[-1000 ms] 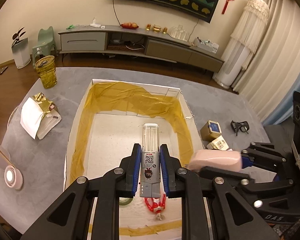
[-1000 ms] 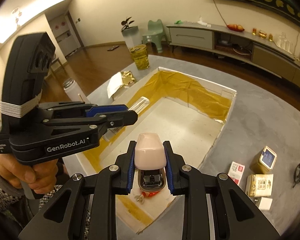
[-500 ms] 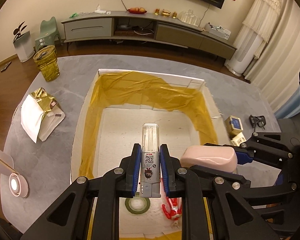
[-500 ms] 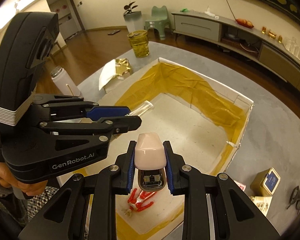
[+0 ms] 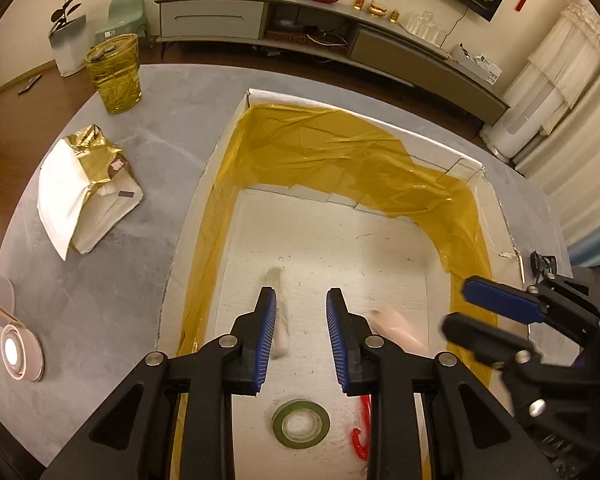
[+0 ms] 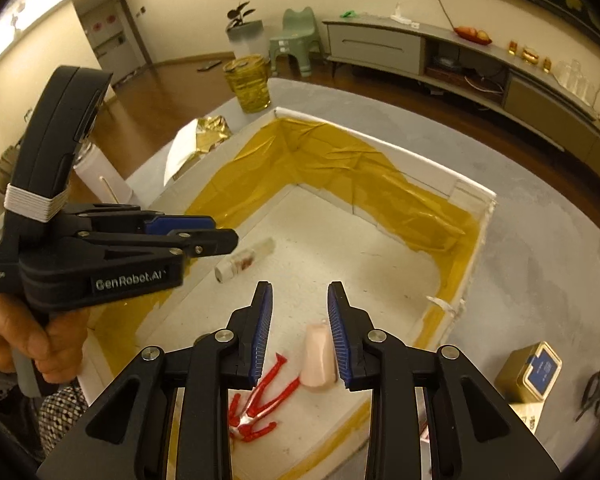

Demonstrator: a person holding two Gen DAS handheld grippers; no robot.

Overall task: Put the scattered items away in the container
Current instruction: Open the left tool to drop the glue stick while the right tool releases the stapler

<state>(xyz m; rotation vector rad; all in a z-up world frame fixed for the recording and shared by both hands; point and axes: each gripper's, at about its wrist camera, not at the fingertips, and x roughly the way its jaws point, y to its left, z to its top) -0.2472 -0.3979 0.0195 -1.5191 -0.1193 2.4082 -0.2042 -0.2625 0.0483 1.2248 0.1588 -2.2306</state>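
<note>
Both my grippers, left [image 5: 301, 332] and right [image 6: 300, 334], hang spread and empty over the white foam box [image 6: 420, 168] lined with wrinkled yellow film. On its floor lie a clear tube [image 6: 244, 261], a pink stapler [image 6: 319, 356], both probably light, smooth and rigid; best pinched across the middle. Outside the box's right wall: a gold tin [image 6: 530, 370], likely slippery.

Both grippers black plastic; fingers faced with ribbed blue pads [image 6: 263, 336], silver screws at the pivots. Left gripper [image 6: 204, 236]: "GenRobot.AI" in white on its side, white band wound round the camera housing above. Hand [image 6: 32, 340] on its grey grip; black-and-white speckled sleeve below.
</note>
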